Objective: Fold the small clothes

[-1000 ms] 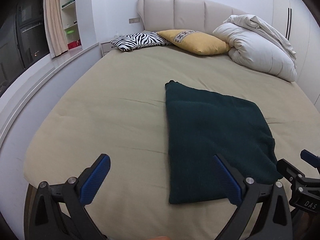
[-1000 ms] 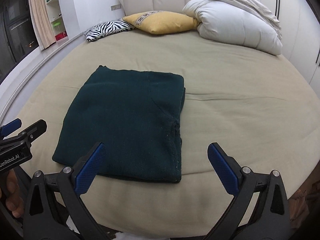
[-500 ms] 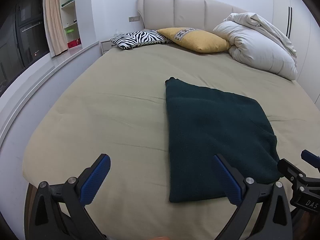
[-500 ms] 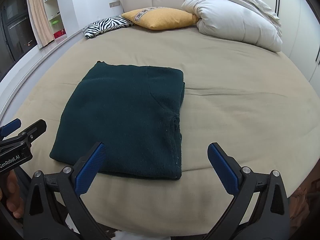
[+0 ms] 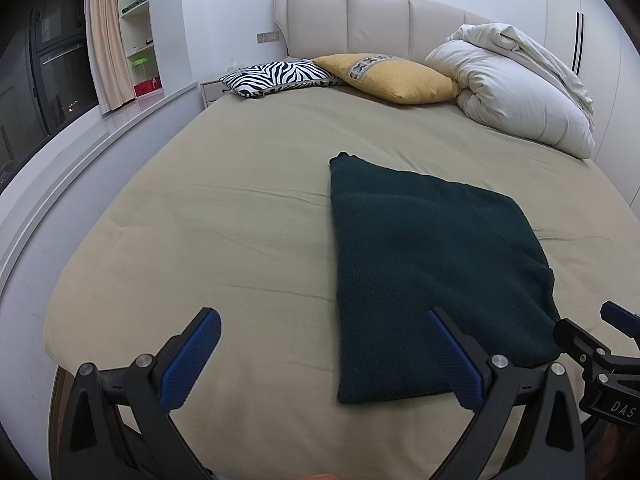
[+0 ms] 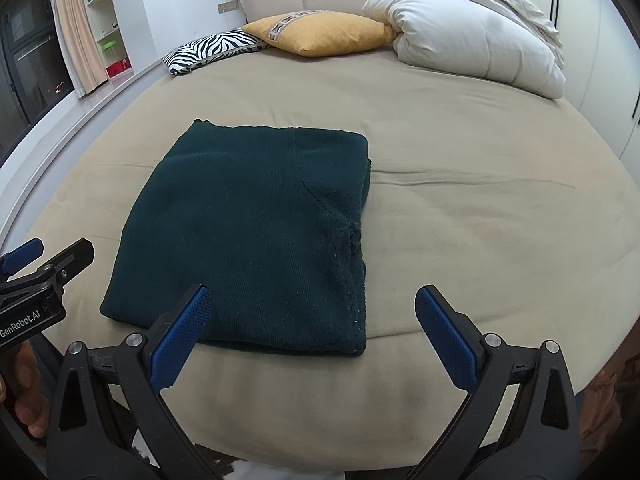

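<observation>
A dark green knitted garment (image 5: 432, 264) (image 6: 260, 236) lies folded into a flat rectangle on the beige bed (image 5: 240, 220) (image 6: 480, 200), near its front edge. My left gripper (image 5: 324, 354) hovers open above the front of the bed, its right finger over the garment's near left corner, nothing between its blue pads. My right gripper (image 6: 312, 328) is open too, just short of the garment's near edge and holding nothing. Each gripper shows at the edge of the other's view, the right gripper (image 5: 600, 360) and the left gripper (image 6: 36, 280).
A zebra cushion (image 5: 280, 76), a yellow cushion (image 5: 392, 78) and a rolled white duvet (image 5: 516, 88) sit by the headboard. A pale ledge (image 5: 80, 148) with shelves and a curtain runs along the left. A hand (image 6: 24, 392) grips the left tool.
Both grippers have risen and tilted down slightly, so the garment and bed sit lower in each view. The garment itself has not moved, and both grippers stay open.
</observation>
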### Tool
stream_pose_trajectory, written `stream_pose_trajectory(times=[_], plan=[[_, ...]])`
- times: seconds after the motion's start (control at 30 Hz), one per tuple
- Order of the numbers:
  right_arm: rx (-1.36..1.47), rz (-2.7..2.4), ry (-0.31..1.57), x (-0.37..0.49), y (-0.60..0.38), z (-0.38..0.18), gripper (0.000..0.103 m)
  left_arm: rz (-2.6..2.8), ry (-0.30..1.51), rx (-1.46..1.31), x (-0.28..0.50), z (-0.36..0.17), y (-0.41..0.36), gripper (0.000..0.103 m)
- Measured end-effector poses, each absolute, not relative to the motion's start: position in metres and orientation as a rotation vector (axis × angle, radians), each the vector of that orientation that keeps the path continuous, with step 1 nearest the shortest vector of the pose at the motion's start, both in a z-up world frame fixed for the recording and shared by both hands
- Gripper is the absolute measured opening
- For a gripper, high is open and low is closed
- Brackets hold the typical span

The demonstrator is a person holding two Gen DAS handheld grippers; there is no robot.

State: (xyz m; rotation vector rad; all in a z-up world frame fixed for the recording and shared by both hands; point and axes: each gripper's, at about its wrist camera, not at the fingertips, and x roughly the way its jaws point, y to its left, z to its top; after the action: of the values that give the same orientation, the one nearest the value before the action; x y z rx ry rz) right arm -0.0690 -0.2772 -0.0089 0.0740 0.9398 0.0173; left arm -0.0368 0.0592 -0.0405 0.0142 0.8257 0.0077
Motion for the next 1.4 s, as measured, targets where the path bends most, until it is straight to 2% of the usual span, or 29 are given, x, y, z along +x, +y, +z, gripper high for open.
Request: stream_pose_trajectory(times=[1.4], plan=[[0.09,0.013,0.949,-0.0742,-0.2744,-0.0157,0.103,0.004,0.833,0.022,-0.0373,-0.0449,0.06,0.103]])
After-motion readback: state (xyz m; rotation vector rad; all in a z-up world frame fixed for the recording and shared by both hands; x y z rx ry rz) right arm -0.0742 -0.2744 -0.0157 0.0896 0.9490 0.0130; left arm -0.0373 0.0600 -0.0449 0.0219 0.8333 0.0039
